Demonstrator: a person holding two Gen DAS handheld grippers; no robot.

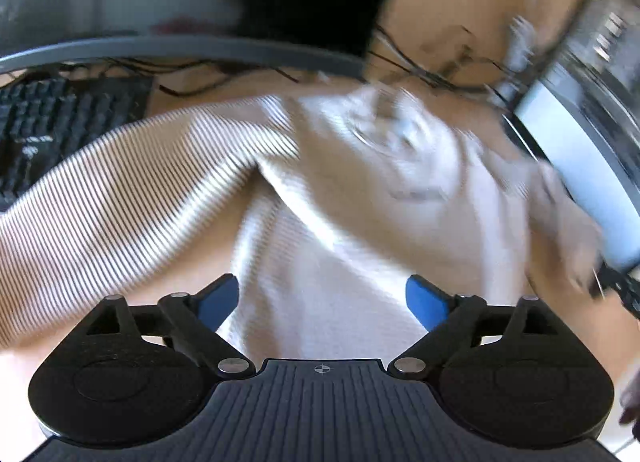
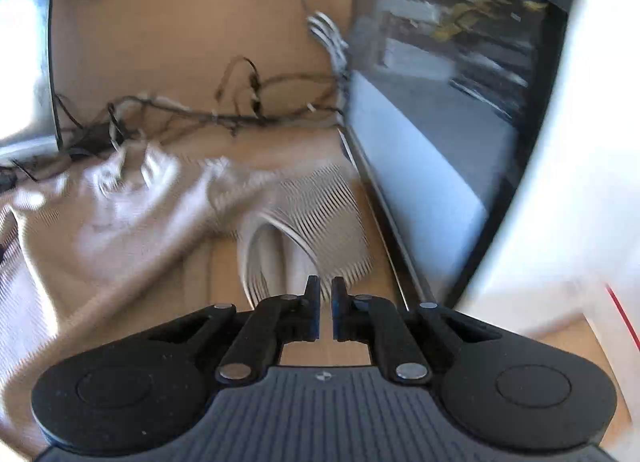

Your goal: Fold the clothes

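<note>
A beige ribbed sweater (image 1: 360, 221) lies spread on the wooden desk, its collar (image 1: 392, 129) toward the far side. One striped-looking sleeve (image 1: 120, 197) stretches out to the left. My left gripper (image 1: 322, 298) hovers over the sweater's lower body, open, with its blue pads (image 1: 218, 300) wide apart and nothing between them. In the right wrist view the sweater (image 2: 120, 229) lies to the left and its other sleeve (image 2: 316, 213) curls toward my right gripper (image 2: 326, 294). Those jaws are almost together, with the cuff edge at their tips. Both views are blurred by motion.
A black keyboard (image 1: 52, 129) sits at the far left, behind a curved grey bar (image 1: 180, 45). Tangled cables (image 2: 224, 113) run along the back of the desk. A monitor (image 2: 440, 109) stands along the right side, close to the sleeve. A white wall (image 2: 580, 181) lies further right.
</note>
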